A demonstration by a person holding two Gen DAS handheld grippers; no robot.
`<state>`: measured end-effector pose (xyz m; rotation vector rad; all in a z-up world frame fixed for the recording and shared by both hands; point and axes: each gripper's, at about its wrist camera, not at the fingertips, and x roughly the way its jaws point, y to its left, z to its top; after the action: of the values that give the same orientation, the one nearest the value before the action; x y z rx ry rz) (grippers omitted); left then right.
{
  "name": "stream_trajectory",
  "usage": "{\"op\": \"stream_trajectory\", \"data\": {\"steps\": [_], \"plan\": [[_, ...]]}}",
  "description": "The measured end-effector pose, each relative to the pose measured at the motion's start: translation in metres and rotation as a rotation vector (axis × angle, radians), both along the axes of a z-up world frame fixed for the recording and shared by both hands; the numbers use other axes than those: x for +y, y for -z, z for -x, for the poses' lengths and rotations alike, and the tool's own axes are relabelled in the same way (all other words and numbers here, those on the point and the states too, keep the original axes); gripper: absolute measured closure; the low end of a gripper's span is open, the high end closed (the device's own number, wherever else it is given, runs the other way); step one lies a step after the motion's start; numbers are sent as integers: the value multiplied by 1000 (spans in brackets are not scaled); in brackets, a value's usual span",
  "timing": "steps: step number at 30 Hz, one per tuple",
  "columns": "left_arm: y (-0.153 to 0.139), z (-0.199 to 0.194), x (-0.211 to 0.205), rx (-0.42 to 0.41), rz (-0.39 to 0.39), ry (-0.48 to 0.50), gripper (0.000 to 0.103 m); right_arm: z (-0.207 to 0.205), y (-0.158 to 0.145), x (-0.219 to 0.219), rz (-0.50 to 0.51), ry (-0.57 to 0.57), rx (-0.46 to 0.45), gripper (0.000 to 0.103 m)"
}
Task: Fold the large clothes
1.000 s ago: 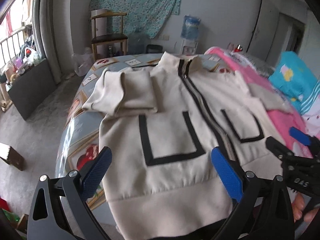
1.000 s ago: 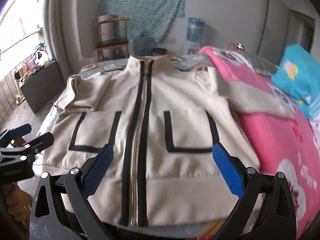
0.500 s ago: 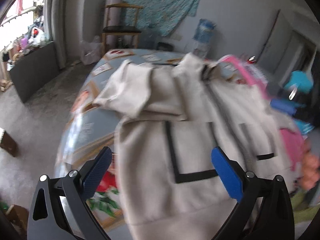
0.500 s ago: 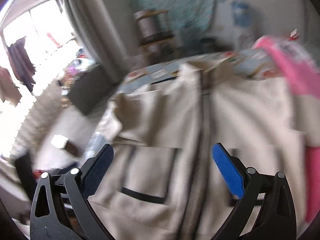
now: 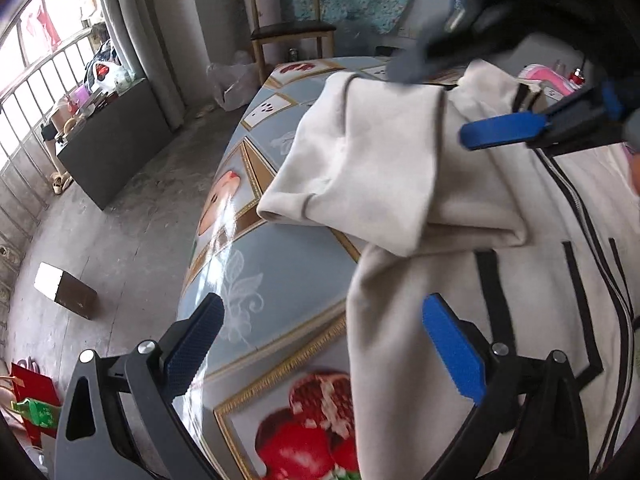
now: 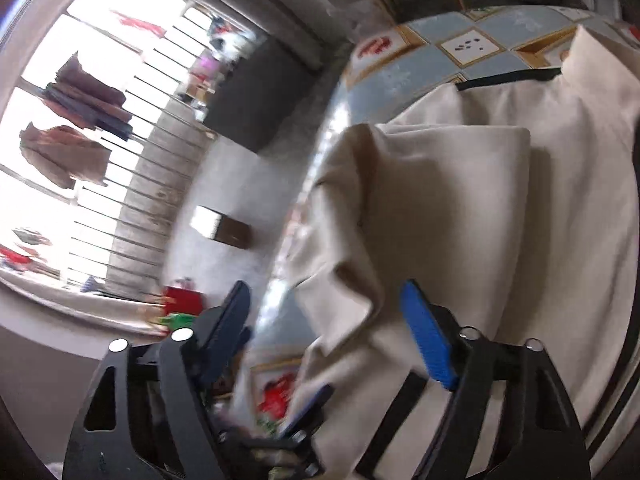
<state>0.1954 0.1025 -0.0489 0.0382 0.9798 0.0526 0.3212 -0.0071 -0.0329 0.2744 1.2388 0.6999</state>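
Note:
A cream zip jacket with black trim (image 5: 460, 280) lies face up on a bed with a blue picture-print cover (image 5: 280, 272). Its left sleeve (image 5: 372, 168) is folded over the chest. My left gripper (image 5: 320, 340) is open and empty, low over the jacket's left hem edge. My right gripper (image 6: 324, 320) is open and empty, hovering over the folded sleeve (image 6: 432, 208) at the jacket's left side. The right gripper also shows in the left wrist view (image 5: 520, 128), above the collar area. The left gripper shows blurred in the right wrist view (image 6: 296, 428).
A wooden chair (image 5: 288, 36) stands beyond the bed's far end. A dark cabinet (image 5: 112, 140) sits by the barred window (image 6: 80, 152). A small brown box (image 5: 66, 294) lies on the concrete floor left of the bed. A red bag (image 5: 28, 396) is near the bed's corner.
Both grippers have swung left toward the jacket's left side and moved closer to it. The right gripper has crossed over to the folded sleeve. Both stay open.

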Motion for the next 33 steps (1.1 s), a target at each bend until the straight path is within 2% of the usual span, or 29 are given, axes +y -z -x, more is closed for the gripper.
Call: {"op": "stream_trajectory", "data": {"steps": [1,6,8,10,11,16,22,27,29,33], "plan": [[2,-3,1,6,-4,-3,5,0,2,3,13,-1,5,42],[10,-10,4,23,4,-13,5,-1,16,21,52,-20,30,61],[14,-13,6,26,14,-15,5,1,14,22,68,-23,20,80],[15,-14,8,21,29,-21,5,1,13,21,73,-18,10,94],[15,-15,8,20,36,-24,5,0,13,22,68,-15,5,97],[15,-17,7,19,43,-30,5,7,-11,11,-9,16,-66,98],[15,-19,7,29,46,-39,5,18,-57,-38,-123,77,-161,98],[15,-18,6,42,46,-61,5,21,-95,-116,-138,191,-268,98],[15,-18,6,37,43,-61,5,21,-100,-151,-128,246,-292,98],[16,-17,5,43,45,-66,5,21,-87,-229,-86,359,-277,98]]}}
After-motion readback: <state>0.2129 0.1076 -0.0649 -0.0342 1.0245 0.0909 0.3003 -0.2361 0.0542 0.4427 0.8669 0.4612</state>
